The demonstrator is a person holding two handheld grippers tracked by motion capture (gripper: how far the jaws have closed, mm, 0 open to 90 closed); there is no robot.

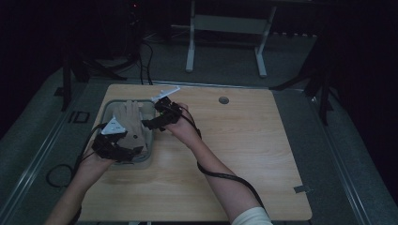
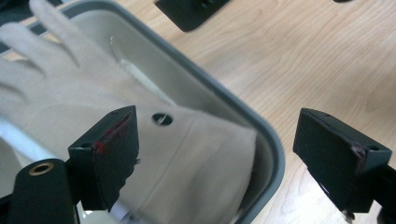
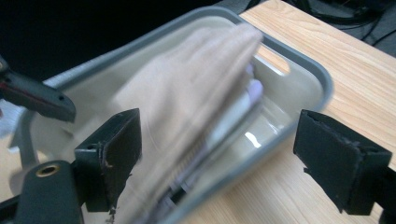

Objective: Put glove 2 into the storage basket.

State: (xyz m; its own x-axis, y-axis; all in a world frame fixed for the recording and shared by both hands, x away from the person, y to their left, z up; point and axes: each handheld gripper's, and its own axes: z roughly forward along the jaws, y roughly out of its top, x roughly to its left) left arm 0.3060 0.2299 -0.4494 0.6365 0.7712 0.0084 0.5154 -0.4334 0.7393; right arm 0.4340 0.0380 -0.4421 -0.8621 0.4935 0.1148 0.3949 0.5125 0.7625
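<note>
High view: beige glove (image 1: 129,123) lies in grey tray (image 1: 109,107). Soft, light, limp; pinch at cuff. Left tool (image 1: 123,151) and right tool (image 1: 154,123) both gape wide, empty.

A dim lab or test room set up for recording handwork. A single pale wooden worktop (image 1: 234,154) with a round cable port (image 1: 224,100) stands on grey carpet (image 1: 225,61), the surroundings left in near darkness. Black stand legs (image 1: 300,79) splay on the floor at both sides, and cables (image 1: 145,61) run back toward dark equipment showing a small red light (image 1: 135,5). The white metal frame (image 1: 225,42) of another bench stands behind. A person's 2 forearms reach in from the near edge, wired handheld devices in both hands.
</note>
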